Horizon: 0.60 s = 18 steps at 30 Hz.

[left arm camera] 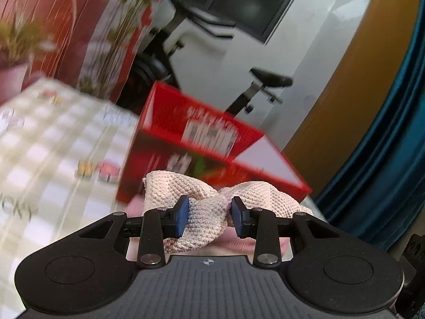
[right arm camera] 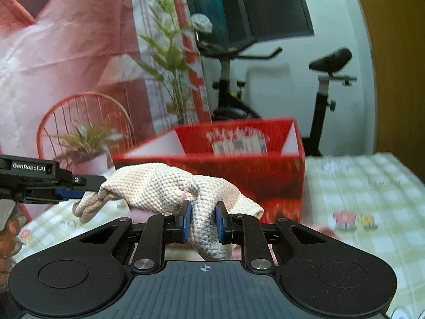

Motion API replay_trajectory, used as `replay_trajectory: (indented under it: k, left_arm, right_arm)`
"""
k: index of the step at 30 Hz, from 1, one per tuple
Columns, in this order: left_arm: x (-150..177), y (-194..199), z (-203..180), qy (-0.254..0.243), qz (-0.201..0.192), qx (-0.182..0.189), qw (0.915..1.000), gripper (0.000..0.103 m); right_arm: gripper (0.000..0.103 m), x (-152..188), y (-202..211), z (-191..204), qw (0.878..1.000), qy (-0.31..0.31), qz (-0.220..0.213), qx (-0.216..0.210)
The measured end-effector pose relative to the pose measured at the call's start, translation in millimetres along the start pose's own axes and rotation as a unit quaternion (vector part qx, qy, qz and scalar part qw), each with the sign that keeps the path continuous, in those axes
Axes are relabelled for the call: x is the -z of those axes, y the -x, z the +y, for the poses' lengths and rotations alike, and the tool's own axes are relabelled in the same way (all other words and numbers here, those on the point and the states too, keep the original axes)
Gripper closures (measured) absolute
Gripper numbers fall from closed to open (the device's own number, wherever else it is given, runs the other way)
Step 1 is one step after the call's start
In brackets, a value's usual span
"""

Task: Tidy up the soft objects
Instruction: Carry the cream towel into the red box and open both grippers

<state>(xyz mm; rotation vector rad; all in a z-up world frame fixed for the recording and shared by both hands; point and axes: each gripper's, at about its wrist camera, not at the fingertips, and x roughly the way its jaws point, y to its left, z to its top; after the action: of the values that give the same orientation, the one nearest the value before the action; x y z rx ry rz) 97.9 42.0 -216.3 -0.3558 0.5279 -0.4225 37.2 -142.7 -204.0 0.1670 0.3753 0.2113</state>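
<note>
While both grippers grip it at once, a cream knitted cloth (right arm camera: 162,186) hangs between them above the surface (right arm camera: 372,186), which is covered in a pale green checked cover with small flower prints. Seen from the right wrist, the right gripper (right arm camera: 203,222) has its blue pads (right arm camera: 187,220) pressed against a bunched fold of the cloth, so its jaws are clamped on the fabric with only a narrow gap filled by the knit. To the left in that same view, the left gripper (right arm camera: 79,190) reaches in sideways and pinches the cloth's far left corner, the fabric stretched loosely from one grip to the other.

From the left wrist, the left gripper (left arm camera: 209,216) shows its own blue pads (left arm camera: 183,218) closed on a thick wad of the cloth (left arm camera: 207,202), wider apart than the right pair because more material sits between them. A pink soft item (left arm camera: 233,242) lies on the surface just below the cloth, partly hidden by the gripper body.

Just beyond the cloth stands an open red cardboard box (right arm camera: 239,159) with white inner flaps and a printed label on its far wall. Farther back are an exercise bike (right arm camera: 326,79) against a white wall, a printed backdrop (right arm camera: 66,53) showing a red chair and plants on the left, and a teal curtain (left arm camera: 385,159) at the right in the left wrist view.
</note>
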Motion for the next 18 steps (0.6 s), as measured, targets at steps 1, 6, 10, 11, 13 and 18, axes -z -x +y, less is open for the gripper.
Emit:
replay_trajectory:
  k: [1,6,10,11,13,18]
  left_arm:
    - [-5.7,1.7,-3.2,-0.006,-0.007,0.003,1.0000,0.066]
    - [-36.0,-3.0,-17.1,-0.026,-0.031,0.013,0.9991,0.066]
    - [-57.3,-23.0,-20.2,-0.016,-0.031,0.018,0.9992,0.066]
    - [-59.7,-26.6,-20.3,-0.016,-0.032,0.018,0.9992,0.066]
    - [-68.0,-39.7,-20.9,-0.016,-0.031,0.015,0.9993,0.066]
    - [-77.3,-78.1,-9.1,0.004,-0.001,0.000,1.0000,0.066]
  right_arm:
    - [0.085,-6.1,1.3,0.6,1.000,0.004,-0.008,-0.001]
    - [0.085,-40.4,-1.1,-2.2,0.999,0.020,-0.038,0.002]
    - [0.085,-65.7,-14.4,-7.6,0.998,0.035,-0.050,0.011]
    - [0.085,-70.9,-18.9,-8.6,0.998,0.039,-0.050,0.014]
    - [0.085,-80.5,-31.1,-12.0,0.998,0.046,-0.047,0.022]
    - [0.086,-92.4,-75.0,-23.2,0.998,0.031,-0.014,0.044]
